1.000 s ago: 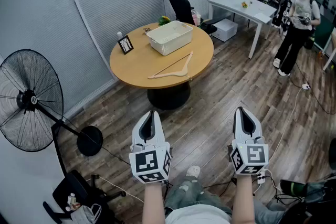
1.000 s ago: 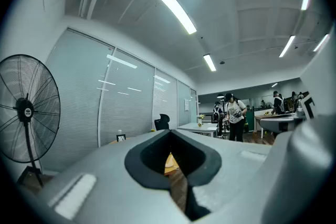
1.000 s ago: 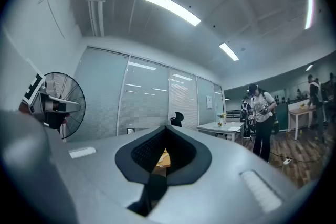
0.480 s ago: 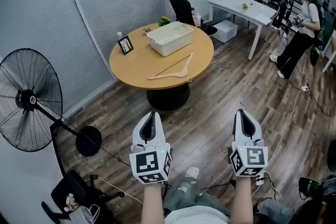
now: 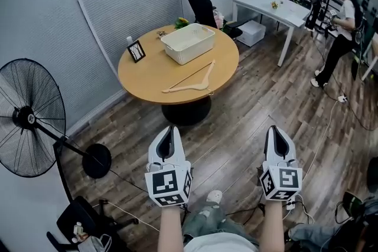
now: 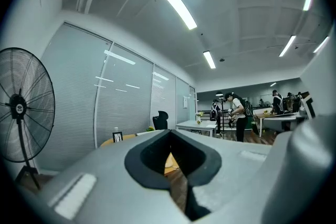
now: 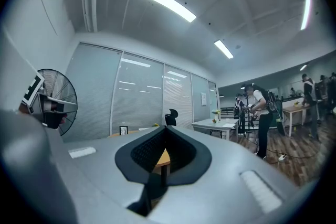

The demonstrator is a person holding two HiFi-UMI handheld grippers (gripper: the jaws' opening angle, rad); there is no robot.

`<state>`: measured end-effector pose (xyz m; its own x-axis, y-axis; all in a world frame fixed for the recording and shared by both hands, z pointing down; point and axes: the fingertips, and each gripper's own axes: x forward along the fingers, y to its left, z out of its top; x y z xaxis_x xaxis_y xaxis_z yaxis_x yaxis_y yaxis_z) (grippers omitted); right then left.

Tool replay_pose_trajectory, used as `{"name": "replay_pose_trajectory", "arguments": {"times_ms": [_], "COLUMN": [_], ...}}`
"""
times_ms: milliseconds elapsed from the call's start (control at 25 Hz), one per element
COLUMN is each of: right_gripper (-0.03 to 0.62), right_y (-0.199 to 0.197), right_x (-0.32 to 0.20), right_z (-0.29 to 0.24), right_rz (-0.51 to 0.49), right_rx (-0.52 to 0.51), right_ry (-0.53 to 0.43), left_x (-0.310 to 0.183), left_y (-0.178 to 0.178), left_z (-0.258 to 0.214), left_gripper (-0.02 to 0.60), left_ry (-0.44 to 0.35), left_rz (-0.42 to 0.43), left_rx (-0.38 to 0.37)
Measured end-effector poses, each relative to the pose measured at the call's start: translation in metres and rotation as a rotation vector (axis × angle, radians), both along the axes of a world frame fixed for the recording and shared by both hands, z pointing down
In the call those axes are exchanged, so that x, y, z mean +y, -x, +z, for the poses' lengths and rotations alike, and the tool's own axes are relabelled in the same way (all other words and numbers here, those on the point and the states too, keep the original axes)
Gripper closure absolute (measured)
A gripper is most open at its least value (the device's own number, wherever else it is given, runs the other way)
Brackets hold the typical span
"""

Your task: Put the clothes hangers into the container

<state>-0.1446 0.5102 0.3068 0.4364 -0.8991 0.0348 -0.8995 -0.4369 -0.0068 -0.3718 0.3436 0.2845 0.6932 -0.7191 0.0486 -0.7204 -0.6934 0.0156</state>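
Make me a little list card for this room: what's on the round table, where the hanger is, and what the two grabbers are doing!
Table: round table, wooden top
Hanger: wooden hanger, lying flat on the table, outside the basket
Basket: white basket, on the table behind the hanger, no hanger seen inside
Left gripper: jaws shut, holding nothing, over the floor short of the table
Right gripper: jaws shut, holding nothing, over the floor too

White, pointed, black-padded left gripper [image 5: 170, 128] and right gripper [image 5: 277, 128] carry black-and-white marker cubes [image 5: 169, 184]; the person wears a white top [image 5: 220, 242] and faded grey-green trousers [image 5: 208, 220].
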Motion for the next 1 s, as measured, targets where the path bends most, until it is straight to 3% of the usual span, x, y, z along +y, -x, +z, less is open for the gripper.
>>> {"name": "replay_pose_trajectory", "arguments": {"times_ms": [80,320,680,840,1000], "right_gripper": [0.576,0.576,0.576,0.576,0.576], "right_y": [-0.008,-0.036,-0.063,-0.071,-0.077], "right_x": [-0.011,-0.045,-0.093,-0.1,-0.105], "right_z": [0.0,0.001,0.001,0.004,0.004], "right_rz": [0.002,0.006,0.016,0.019,0.017], "right_rx": [0.001,-0.002,-0.011,-0.01,-0.004], "right_ry": [0.001,-0.002,-0.011,0.0,0.003], "left_x": [-0.012,-0.044,-0.09,-0.097,-0.102], "left_y": [-0.01,-0.045,-0.087,-0.099,-0.102], "left_z": [0.001,-0.003,-0.001,0.008,0.008], "left_gripper": [0.579,0.468,0.199,0.16,0.158], "left_ry": [0.001,-0.026,-0.033,-0.023,-0.023], "left_rz": [-0.001,0.025,0.056,0.064,0.055], "left_rx": [-0.01,0.009,0.015,-0.014,-0.014]}}
